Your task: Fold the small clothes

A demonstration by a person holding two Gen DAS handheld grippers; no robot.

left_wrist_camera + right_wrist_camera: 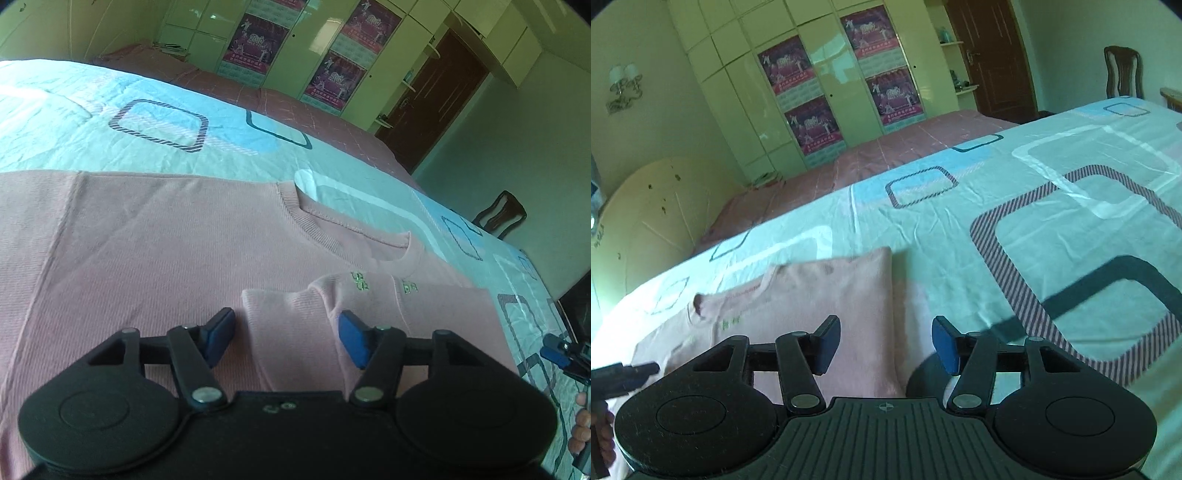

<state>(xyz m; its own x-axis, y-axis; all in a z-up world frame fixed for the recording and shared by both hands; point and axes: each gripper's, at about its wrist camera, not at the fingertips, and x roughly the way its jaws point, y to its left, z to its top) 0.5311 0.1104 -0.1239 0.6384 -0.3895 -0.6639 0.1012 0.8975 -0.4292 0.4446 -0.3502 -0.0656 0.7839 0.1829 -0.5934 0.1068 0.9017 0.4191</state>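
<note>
On the bedsheet (110, 122) lay the pink shirt (147, 251), one sleeve (291, 325) already folded across it. Both the left gripper (286, 338) and right gripper (886, 343) hovered above the shirt with fingers spread, holding nothing. A shallow pinch could catch one layer only, dragging that sleeve loose.

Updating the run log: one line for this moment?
pink shirt: flat on bedsheet, one side folded in | left gripper: open above shirt | right gripper: open, empty

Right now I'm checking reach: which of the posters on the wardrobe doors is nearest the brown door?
The upper poster on the right-hand wardrobe door: it is the topmost and rightmost of the four, closest to the brown door. The other three hang lower or further left.
</note>
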